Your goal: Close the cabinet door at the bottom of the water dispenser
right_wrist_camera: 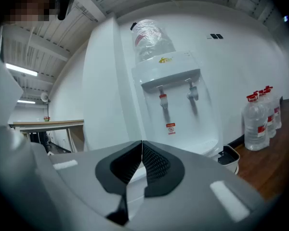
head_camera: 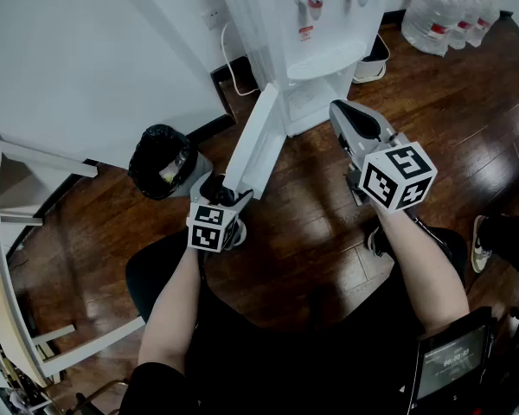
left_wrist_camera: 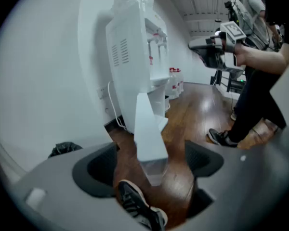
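White plastic makes up the water dispenser [head_camera: 329,24], which stands at twelve o'clock in the head view. Its bottom cabinet door [head_camera: 255,141] is swung wide open, running from the base of the machine toward seven o'clock over the dark wood floor [head_camera: 311,232]. The left tool [left_wrist_camera: 149,165] tilts downward at the door's free end. Its jaws stand fully apart with the door's edge between them, and the pads are clear of it on both sides. The right tool [right_wrist_camera: 142,160] is held level at about three o'clock of the door and points at the dispenser's taps, its jaws closed tip to tip on nothing. A black bin [head_camera: 163,161] sits at nine o'clock of the door, near the wall. Water bottles [head_camera: 450,7] stand at two o'clock, beside the dispenser. A sneaker [left_wrist_camera: 139,208] shows below the left tool's jaws.
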Tool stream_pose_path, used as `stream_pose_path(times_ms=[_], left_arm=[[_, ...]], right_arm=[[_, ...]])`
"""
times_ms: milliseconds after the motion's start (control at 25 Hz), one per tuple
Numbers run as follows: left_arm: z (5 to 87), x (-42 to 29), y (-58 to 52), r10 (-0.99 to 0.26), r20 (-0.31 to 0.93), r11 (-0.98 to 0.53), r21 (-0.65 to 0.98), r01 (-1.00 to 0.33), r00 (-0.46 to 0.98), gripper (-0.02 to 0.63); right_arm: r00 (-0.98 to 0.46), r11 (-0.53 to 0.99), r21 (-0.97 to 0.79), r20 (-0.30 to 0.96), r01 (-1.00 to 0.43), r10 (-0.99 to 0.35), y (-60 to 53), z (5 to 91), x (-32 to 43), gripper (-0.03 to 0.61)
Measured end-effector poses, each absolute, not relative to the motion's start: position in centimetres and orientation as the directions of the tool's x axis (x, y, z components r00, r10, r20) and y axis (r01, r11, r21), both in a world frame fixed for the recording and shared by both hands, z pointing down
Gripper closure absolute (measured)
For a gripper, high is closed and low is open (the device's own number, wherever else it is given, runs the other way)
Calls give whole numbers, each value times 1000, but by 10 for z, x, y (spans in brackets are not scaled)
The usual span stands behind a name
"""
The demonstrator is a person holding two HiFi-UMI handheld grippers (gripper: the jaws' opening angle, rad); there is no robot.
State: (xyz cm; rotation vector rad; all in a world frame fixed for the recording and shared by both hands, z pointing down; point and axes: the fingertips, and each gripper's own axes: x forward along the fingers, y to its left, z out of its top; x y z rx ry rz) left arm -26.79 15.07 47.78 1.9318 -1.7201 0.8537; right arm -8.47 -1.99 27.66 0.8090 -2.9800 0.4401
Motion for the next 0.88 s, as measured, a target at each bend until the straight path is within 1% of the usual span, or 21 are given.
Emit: stream_pose_path(times_ms=[120, 240, 280, 320, 400, 440, 480, 520, 560, 880], left_arm=[[506, -277, 160, -675, 735, -147, -62, -987, 54, 152], [528, -278, 165, -626, 775, -190, -46, -981, 85, 156], [532, -275, 165, -617, 781, -210, -45, -977, 97, 177], [533, -271, 165, -614, 782, -227, -46, -973, 107, 217], [530, -263, 161, -622, 774, -250, -51, -967, 120, 242], [528, -260, 159, -628, 769, -253, -54, -966, 121, 268], [527, -258, 157, -631, 767, -251, -58, -966, 118, 312], [526, -257, 155, -631, 767, -248, -62, -967, 113, 331], [526, -256, 154, -628, 770, -248, -63, -967, 111, 391], [526, -210, 157, -580, 793, -329, -19, -944, 187, 374]], right_arm=[[-870, 825, -282, 90, -490, -485, -21, 277, -102, 574], [-874, 827, -287, 95, -483, -477, -21, 282, -118, 574], [-874, 827, -287, 100, -484, -476, -21, 285, -121, 574], [-873, 826, -286, 107, -485, -476, -21, 287, -123, 574], [-870, 824, -282, 120, -491, -477, -21, 292, -124, 574], [-869, 823, -280, 127, -494, -478, -22, 295, -123, 574], [-867, 821, -279, 133, -497, -480, -22, 297, -122, 574], [-865, 819, -280, 138, -501, -482, -22, 300, -120, 574], [-864, 817, -281, 142, -504, -484, -22, 302, -118, 574], [-856, 804, -298, 128, -514, -500, -27, 294, -96, 574]])
